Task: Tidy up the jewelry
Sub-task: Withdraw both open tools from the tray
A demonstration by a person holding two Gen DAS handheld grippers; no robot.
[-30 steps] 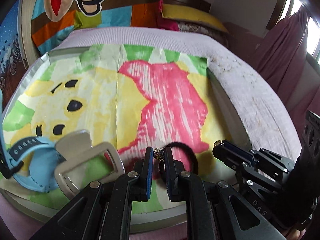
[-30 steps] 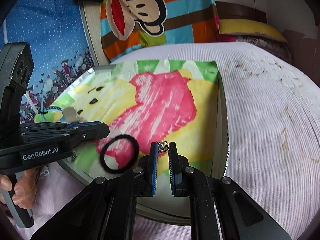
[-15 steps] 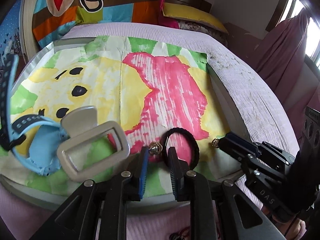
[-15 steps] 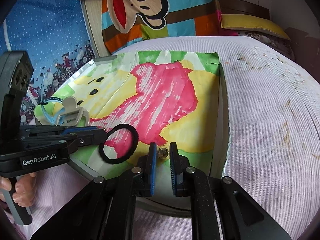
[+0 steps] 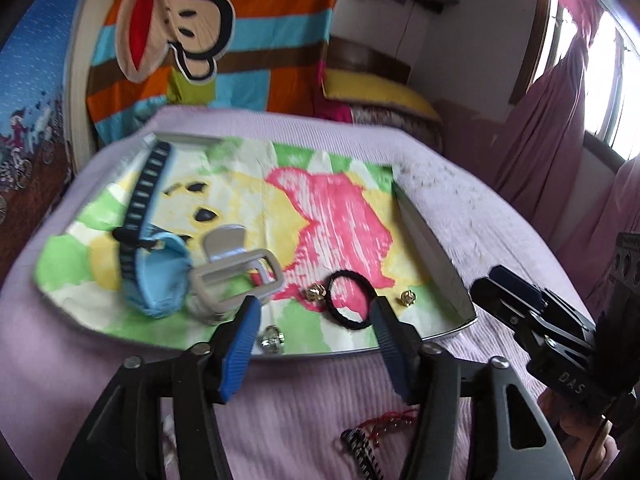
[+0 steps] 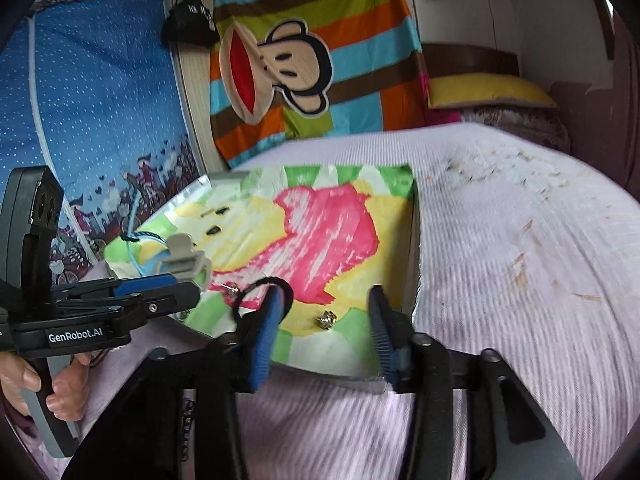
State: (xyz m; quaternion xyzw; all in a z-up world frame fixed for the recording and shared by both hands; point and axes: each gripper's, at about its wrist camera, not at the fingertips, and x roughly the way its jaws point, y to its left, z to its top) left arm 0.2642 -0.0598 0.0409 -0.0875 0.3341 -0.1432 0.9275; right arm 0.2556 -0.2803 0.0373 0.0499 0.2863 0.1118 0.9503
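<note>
A metal tray [image 5: 436, 256] lined with a cartoon paper sits on the lilac bed. On it lie a black hair tie [image 5: 350, 300], a gold earring [image 5: 315, 293] to its left and another gold earring [image 5: 408, 298] to its right. My left gripper [image 5: 316, 308] hovers over the tray's near edge with its jaws opening and nothing pinched. My right gripper [image 6: 326, 300] is also opening, and the earring [image 6: 326, 319] lies loose on the paper beyond its fingertips. The hair tie [image 6: 260, 292] shows beside its left finger.
A blue watch strap [image 5: 148, 248] and a grey clasp [image 5: 236, 276] lie at the tray's left. A small silver piece [image 5: 272, 340] sits near the front rim. A red thread and a striped item [image 5: 376, 432] lie on the bedspread. A monkey blanket [image 6: 304, 64] hangs behind.
Both grippers were shut on a gold earring each. They have opened, let the earrings go onto the paper, and pulled back and up from the tray.
</note>
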